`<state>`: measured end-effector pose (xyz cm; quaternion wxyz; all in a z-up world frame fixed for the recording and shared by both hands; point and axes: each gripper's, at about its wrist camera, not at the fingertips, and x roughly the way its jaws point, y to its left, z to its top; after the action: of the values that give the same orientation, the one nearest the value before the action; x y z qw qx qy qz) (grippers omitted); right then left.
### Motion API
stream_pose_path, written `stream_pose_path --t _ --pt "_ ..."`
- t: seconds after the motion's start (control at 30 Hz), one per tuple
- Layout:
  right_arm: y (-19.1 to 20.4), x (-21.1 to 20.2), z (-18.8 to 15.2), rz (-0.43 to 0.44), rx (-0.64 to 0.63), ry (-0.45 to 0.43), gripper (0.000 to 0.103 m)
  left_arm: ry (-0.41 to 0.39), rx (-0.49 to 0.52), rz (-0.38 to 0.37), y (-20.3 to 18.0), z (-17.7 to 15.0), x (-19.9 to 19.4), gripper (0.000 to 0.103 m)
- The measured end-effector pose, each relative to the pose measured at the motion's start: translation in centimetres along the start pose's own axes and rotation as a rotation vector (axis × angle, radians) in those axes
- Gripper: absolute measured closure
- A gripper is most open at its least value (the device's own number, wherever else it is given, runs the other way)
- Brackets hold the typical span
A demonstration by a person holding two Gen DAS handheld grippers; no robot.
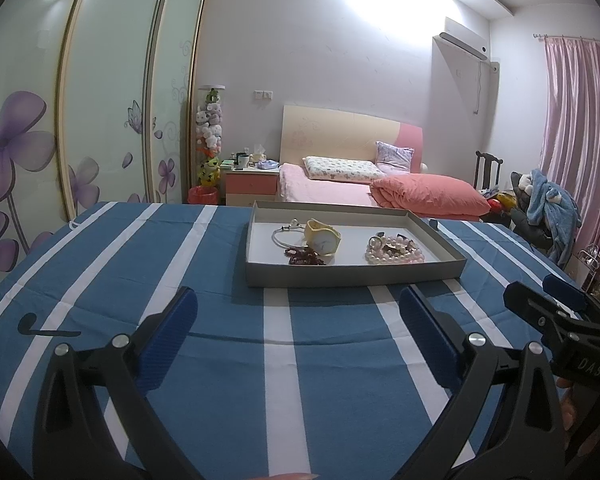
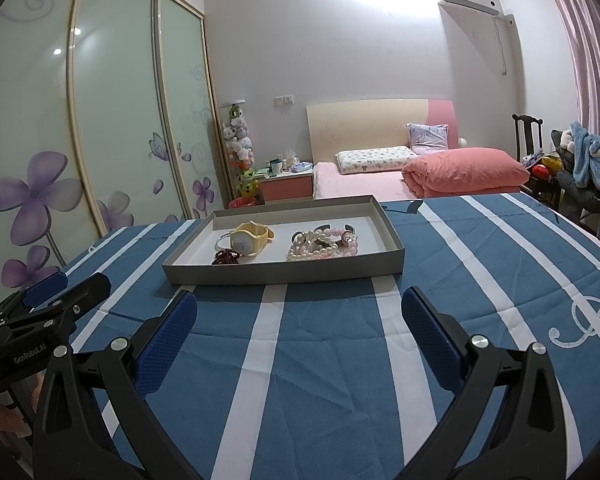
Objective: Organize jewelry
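Jaws wide apart on both, nothing held: left gripper [image 1: 296, 336] and right gripper [image 2: 300, 336] hovering low over the striped blue cloth [image 1: 204, 360] on the bench. Ahead, well clear of both, a shallow grey tray [image 1: 352, 274] already carrying the jewelry: yellow watch [image 1: 322, 237], silver bangle [image 1: 287, 233], dark red beads [image 1: 306, 258], pink pearl bracelets [image 1: 394, 252]. Looks like the very start or the very finish, hard to call. Any next move needs a reach forward over the tray wall and a narrow pinch. Left view catches a black squiggle [image 1: 46, 326] on the cloth; right view alone shows a white embroidered flourish [image 2: 580, 326].
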<state>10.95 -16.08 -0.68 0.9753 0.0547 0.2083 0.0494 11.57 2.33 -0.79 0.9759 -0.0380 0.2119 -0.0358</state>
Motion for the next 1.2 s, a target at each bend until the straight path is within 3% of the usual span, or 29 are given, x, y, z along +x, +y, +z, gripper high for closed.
stream_pose_path --t 1.2 --pt "0.59 0.10 0.10 0.000 -0.001 -0.006 0.002 -0.009 0.003 0.011 -0.35 0.50 -0.31 0.004"
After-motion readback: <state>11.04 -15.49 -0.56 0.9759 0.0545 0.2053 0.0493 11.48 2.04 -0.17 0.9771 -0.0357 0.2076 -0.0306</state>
